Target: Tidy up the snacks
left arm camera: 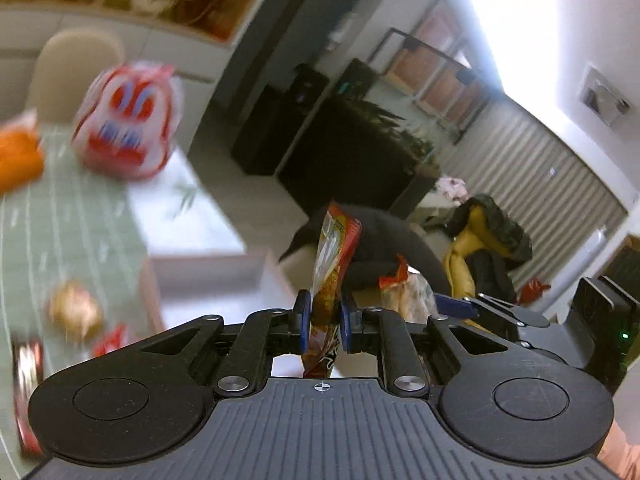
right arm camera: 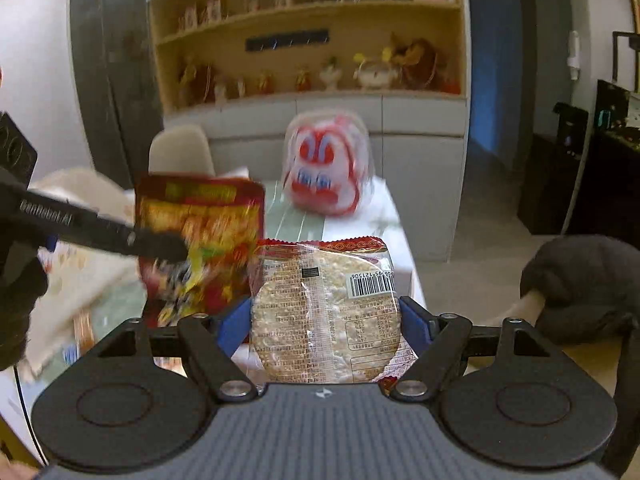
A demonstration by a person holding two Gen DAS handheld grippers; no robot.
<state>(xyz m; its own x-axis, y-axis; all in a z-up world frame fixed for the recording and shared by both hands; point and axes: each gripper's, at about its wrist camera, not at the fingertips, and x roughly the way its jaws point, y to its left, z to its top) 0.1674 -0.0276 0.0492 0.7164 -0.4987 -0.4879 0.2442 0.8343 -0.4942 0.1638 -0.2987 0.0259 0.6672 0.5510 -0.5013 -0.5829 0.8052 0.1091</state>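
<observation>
Left wrist view: While the left gripper point(left arm camera: 323, 322) hangs off the table's edge, its blue pads are pinched onto a flat red-and-yellow foil snack packet point(left arm camera: 334, 256), which stands on edge between them and rises above the fingertips.
Risk, left: As I judge it, the packet is held low, near its bottom, so the tall free part could flop or twist and slide out of the narrow pinch.
Table behind: A large white-and-red printed plastic bag point(left arm camera: 128, 124) sits on the pale green striped tablecloth point(left arm camera: 80, 216), with an orange pack point(left arm camera: 18, 152) beside it and smaller wrapped pieces nearer; all are blurred.

Right wrist view: The right gripper point(right arm camera: 326, 326) has its jaws set wide, the blue pads pressing the two side edges of a clear plastic pack of round pale rice crackers point(right arm camera: 326, 312), label and barcode facing the camera, red trim at the top.
Risk, right: The grip is only on the thin film edges, so the pack may buckle or slip downward, I reckon.
Neighbour: The red foil packet appears just left of the cracker pack; the two could knock together.
Beyond: The white-and-red bag stands on the table farther back.
</observation>
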